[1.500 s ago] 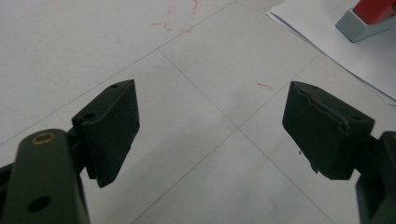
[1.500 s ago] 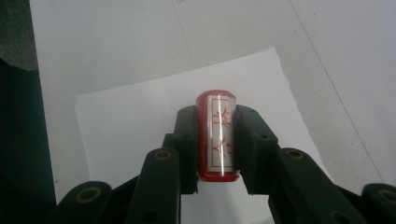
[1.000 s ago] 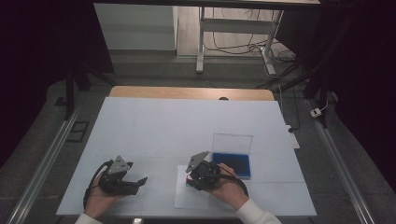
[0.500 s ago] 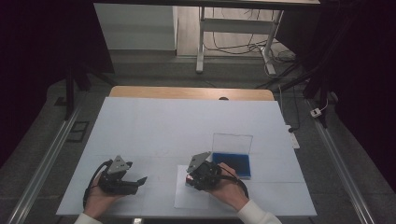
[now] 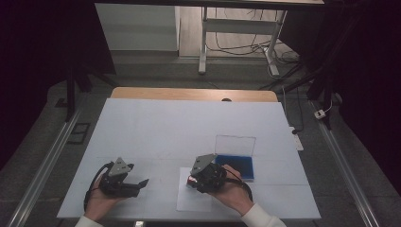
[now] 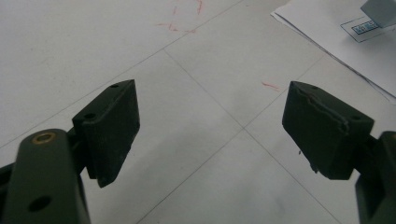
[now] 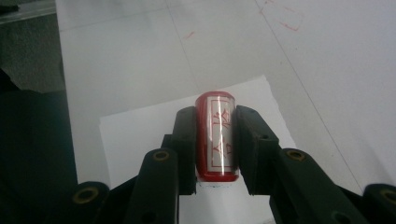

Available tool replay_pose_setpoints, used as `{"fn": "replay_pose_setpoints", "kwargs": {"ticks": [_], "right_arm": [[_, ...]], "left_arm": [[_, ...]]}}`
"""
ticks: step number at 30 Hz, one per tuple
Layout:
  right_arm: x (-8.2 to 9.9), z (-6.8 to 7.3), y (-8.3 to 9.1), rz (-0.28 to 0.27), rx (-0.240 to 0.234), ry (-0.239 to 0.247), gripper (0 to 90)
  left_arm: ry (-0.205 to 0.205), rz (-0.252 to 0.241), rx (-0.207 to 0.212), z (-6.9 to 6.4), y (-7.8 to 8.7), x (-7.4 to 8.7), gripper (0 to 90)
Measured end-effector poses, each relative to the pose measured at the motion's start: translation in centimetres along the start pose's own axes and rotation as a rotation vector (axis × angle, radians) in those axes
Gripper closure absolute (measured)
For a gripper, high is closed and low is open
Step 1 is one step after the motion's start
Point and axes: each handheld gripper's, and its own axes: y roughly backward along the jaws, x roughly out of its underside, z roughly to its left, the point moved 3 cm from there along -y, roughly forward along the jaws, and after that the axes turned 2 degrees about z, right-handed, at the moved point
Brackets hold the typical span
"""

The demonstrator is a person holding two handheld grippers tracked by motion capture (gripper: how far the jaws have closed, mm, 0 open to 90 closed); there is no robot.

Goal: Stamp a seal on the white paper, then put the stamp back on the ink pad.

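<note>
Right hand-held gripper (image 7: 215, 140) pinching a red stamp (image 7: 215, 135) over the paper sheet (image 7: 140, 135).
Stamp base hidden behind jaws. Left hand-held gripper (image 6: 210, 126) spread above bare table (image 5: 189, 123); blue box (image 5: 236, 163) beside right hand (image 5: 231, 191).

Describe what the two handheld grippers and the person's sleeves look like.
Both the left gripper and the right gripper are black, each with two blocky jaws, brass-coloured pivot pins, a grey three-cornered plate on top and a black cable looping from it. The sleeves at both wrists are white.
</note>
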Motion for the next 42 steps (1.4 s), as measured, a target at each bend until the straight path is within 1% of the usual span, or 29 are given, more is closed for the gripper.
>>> {"fn": "replay_pose_setpoints", "kwargs": {"ticks": [2,3,6,8,13,19,22,28,32,35,37,38,42], "right_arm": [[0.0,0.0,0.2,-0.012,-0.001,0.003,70.2],[-0.1,0.0,0.4,-0.01,0.0,-0.001,70.2],[-0.1,-0.1,0.9,-0.035,-0.004,-0.011,70.1],[-0.1,-0.4,1.4,-0.056,-0.008,-0.022,70.2],[0.2,-1.1,2.6,-0.091,0.0,-0.042,70.2],[0.5,-2.1,4.1,-0.116,0.027,-0.061,70.2],[0.9,-2.7,4.7,-0.135,0.041,-0.079,70.2],[2.3,-4.2,5.9,-0.131,0.087,-0.13,70.2],[4.0,-5.5,6.6,-0.115,0.128,-0.18,70.2],[5.0,-6.4,7.0,-0.109,0.145,-0.21,70.2],[5.6,-6.9,7.2,-0.101,0.162,-0.224,70.1],[5.9,-7.1,7.3,-0.102,0.166,-0.23,70.2],[6.9,-7.7,7.2,-0.078,0.185,-0.253,70.2]], "left_arm": [[-0.001,0.0,0.001,0.0,0.0,0.0,19.4],[-0.001,0.0,0.0,0.0,0.0,0.0,19.4],[0.0,-0.001,-0.002,0.0,0.0,0.0,19.4],[0.0,-0.001,0.0,0.0,0.0,0.0,19.4],[0.0,0.001,0.002,-0.1,0.0,0.0,19.4],[0.0,-0.002,0.001,0.0,0.1,0.0,19.4],[-0.001,-0.002,0.0,0.0,0.0,0.0,19.4],[-0.005,-0.003,-0.001,0.0,0.1,0.0,19.4],[-0.005,-0.003,-0.002,0.0,0.2,0.0,19.4],[-0.007,-0.001,-0.003,0.1,0.1,0.0,19.4],[-0.006,-0.002,-0.002,0.0,0.1,0.0,19.4],[-0.007,-0.002,-0.003,0.0,0.1,0.0,19.4],[-0.007,-0.001,-0.004,0.0,0.1,0.1,19.4]]}}
